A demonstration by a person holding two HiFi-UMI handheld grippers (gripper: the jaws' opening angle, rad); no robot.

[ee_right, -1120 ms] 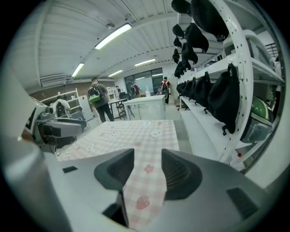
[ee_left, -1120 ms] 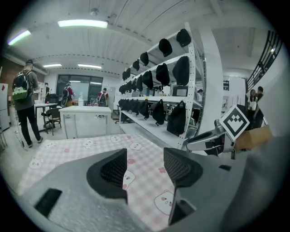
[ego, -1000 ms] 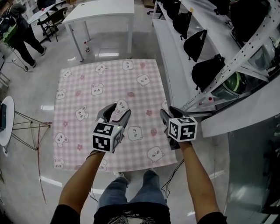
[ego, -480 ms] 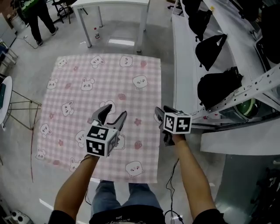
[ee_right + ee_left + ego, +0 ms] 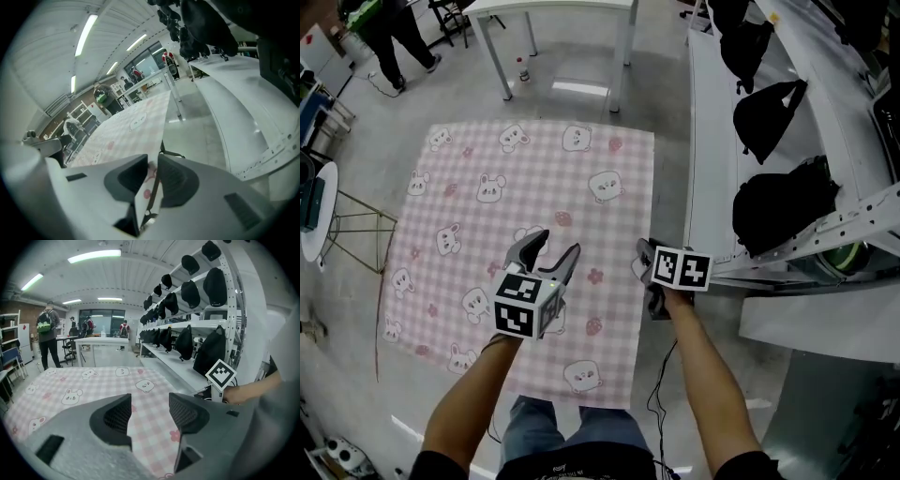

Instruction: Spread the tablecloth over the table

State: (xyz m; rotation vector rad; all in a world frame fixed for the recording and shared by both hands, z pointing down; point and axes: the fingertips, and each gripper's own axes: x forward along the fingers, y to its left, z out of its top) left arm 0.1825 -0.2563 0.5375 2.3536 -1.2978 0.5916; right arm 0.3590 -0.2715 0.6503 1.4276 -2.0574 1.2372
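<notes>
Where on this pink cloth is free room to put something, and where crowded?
The far half of the tablecloth, beyond the left gripper, lies bare. The floor strip between its right edge and the shelf is free. Crowded: the near right edge, where the right gripper is closing its jaws with the cloth's edge between them, and the shelf with black bags.

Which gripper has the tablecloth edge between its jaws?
The right gripper: the tablecloth's right edge runs between its closing jaws. The left gripper hovers over the cloth, jaws apart, nothing between them.
</notes>
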